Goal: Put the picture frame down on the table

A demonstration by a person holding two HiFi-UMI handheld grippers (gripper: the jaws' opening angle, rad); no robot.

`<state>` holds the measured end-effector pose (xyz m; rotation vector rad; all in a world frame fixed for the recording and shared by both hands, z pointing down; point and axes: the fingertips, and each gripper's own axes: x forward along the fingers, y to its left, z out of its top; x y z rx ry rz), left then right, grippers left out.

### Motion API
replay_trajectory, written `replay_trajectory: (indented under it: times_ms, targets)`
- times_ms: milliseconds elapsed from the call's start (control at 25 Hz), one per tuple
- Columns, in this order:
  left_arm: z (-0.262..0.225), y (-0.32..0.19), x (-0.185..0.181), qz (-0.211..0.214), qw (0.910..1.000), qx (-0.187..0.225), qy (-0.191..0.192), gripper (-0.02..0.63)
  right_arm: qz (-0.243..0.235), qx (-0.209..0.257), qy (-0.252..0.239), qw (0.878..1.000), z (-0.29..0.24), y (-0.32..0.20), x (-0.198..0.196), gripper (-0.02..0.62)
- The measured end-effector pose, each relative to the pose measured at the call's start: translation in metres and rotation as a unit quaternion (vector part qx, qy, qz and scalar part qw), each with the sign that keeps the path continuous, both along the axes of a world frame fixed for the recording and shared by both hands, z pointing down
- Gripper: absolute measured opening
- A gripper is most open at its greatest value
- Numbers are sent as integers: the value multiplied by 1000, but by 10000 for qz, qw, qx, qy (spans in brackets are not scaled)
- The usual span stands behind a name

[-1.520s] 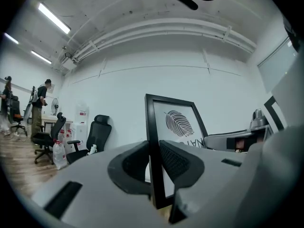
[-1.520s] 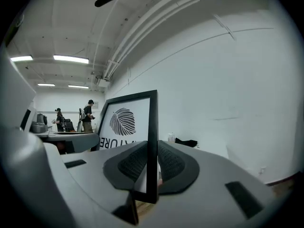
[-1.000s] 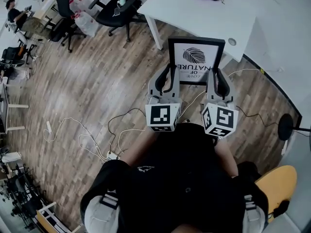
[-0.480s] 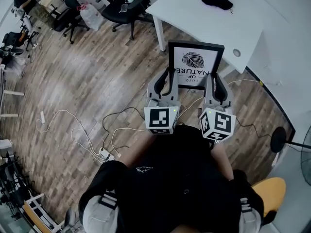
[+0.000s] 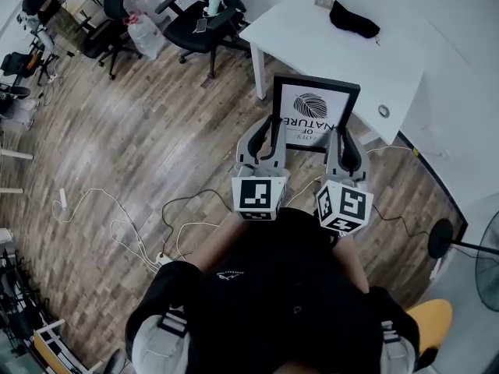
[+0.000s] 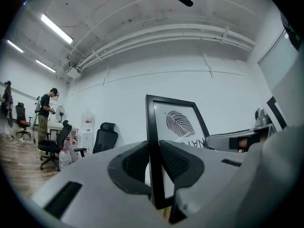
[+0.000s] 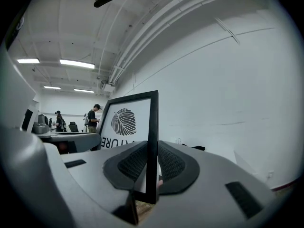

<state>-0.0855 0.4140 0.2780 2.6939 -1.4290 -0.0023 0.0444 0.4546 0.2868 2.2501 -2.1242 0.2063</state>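
Left gripper [image 5: 267,131] and right gripper [image 5: 337,142] still clamped on frame [image 5: 315,107] edges; frame upright, nearer table [image 5: 366,61] than before.

Left gripper [image 5: 267,133], right gripper [image 5: 342,140] side by side, both clamping picture frame [image 5: 315,106]

The picture frame [image 5: 315,112] was a thin black rectangle around a white print of a dark leaf, with lettering that read upside down in the head view. It stuck out ahead of both grippers. Its left edge was clamped between the jaws of the left gripper [image 5: 269,125] and its right edge between those of the right gripper [image 5: 344,134]. The white table [image 5: 327,45] lay beyond the grippers, behind the frame's far edge. Whether frame and table touched could not be told.
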Motion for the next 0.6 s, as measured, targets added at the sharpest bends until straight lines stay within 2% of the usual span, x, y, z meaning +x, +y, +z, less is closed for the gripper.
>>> replay_trajectory:
  times_ms: [200,400,600]
  targets:
    - [7,-26,-5,78,9999,39,55,74,27,61,-33,10000,14,-25,-8,66]
    - [3,-88,-40,-10,9999,121,-54,72,87,32,-28,10000,4,-83,-39,66]
    - [1,-113,-55,107,9999,71,75,72,136,37,-3,9999,6,-110,-57,66]
